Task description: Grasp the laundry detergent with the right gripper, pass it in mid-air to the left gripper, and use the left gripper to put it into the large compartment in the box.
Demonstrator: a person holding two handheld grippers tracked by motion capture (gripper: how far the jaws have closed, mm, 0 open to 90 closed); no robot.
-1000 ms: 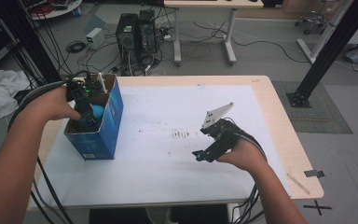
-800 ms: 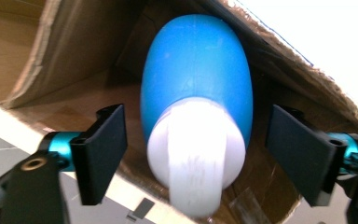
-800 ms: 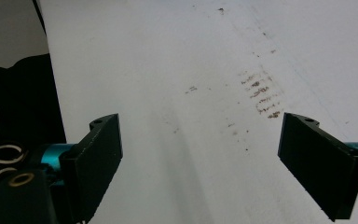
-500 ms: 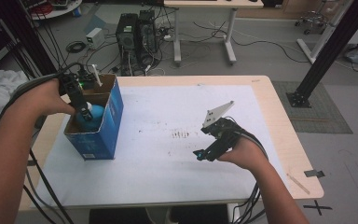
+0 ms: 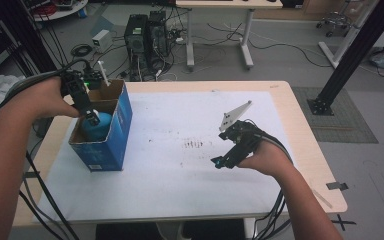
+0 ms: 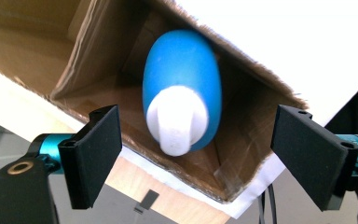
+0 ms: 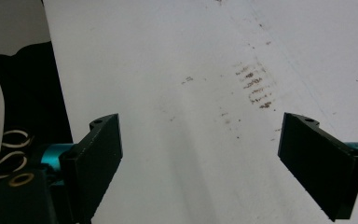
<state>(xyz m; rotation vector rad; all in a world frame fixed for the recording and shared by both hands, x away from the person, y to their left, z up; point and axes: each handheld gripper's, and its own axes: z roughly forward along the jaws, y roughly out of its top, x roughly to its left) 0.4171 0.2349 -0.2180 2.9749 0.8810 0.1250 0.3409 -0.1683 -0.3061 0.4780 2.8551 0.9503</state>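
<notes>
On my feed the bottle (image 6: pixel 182 91) is bright blue with a white cap, sitting inside a box (image 5: pixel 111 137) that's blue outside and plain brown cardboard inside. I see both grippers, left gripper (image 6: pixel 198 158) and right gripper (image 7: pixel 221 163), with matte black pads on teal fittings. The table (image 5: pixel 300 115) is light wood, covered by a white sheet (image 5: pixel 180 175) with a patch of small brown speckles in rows near the middle, and a grey plate (image 5: pixel 235 116) tops the right gripper
</notes>
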